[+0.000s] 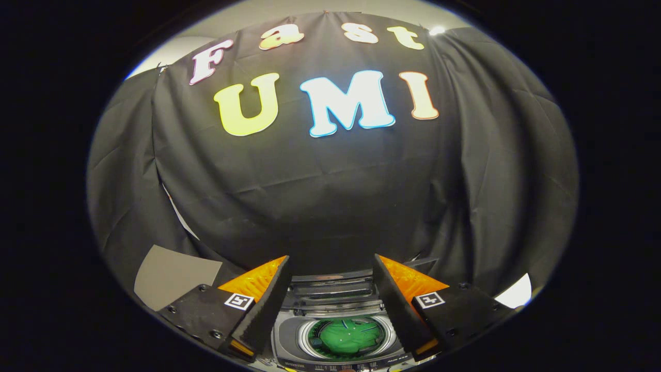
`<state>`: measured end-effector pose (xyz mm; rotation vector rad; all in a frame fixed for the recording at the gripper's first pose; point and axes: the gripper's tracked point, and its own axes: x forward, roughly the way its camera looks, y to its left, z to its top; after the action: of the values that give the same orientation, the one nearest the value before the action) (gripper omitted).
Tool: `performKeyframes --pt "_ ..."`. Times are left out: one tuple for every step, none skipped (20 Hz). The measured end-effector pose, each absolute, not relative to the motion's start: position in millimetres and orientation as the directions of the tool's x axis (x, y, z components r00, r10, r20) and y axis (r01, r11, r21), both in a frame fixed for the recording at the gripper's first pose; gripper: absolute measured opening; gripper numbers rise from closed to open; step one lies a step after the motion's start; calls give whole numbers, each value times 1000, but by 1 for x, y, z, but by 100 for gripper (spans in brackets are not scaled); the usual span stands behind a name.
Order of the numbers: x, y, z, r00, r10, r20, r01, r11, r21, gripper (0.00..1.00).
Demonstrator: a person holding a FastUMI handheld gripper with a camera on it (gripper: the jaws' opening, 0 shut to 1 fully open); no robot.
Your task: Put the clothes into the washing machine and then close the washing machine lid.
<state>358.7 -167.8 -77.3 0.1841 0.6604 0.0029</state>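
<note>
A small top-loading washing machine (287, 338) stands below and between my fingers, seen from above. Its lid (333, 290) is raised and folded back on the far side, against the black cloth. The round drum opening (345, 337) is uncovered, and something green lies inside it; I cannot tell if it is cloth or the drum's floor. My gripper (331, 258) hangs over the machine, open wide, with nothing between its fingers. The left finger (263, 305) and the right finger (400, 305) frame the drum on either side without touching the machine.
The black cloth wall (330, 206) rises right behind the machine and wraps round both sides. A flat grey panel (173, 276) lies beyond the left finger. A bright white patch (516, 293) shows past the right finger.
</note>
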Motion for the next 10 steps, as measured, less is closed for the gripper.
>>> performKeyframes --pt "364 -166 -82 783 60 -619 51 986 161 98" --pt "369 -165 -88 776 62 -628 46 987 154 98" --pt "375 -161 -93 771 66 -633 38 988 149 98" --pt "383 -160 -99 766 67 -639 29 990 139 98" --pt "388 -159 -106 758 68 -649 25 991 134 98" --pt "395 -156 -113 751 75 -656 19 991 135 98" --pt "400 -155 -118 745 77 -662 18 991 135 98" --pt "405 -151 -124 738 87 -669 13 990 142 98" --pt "411 -148 -131 729 91 -678 14 989 148 98" --pt "414 -146 -138 720 90 -689 17 989 147 97"
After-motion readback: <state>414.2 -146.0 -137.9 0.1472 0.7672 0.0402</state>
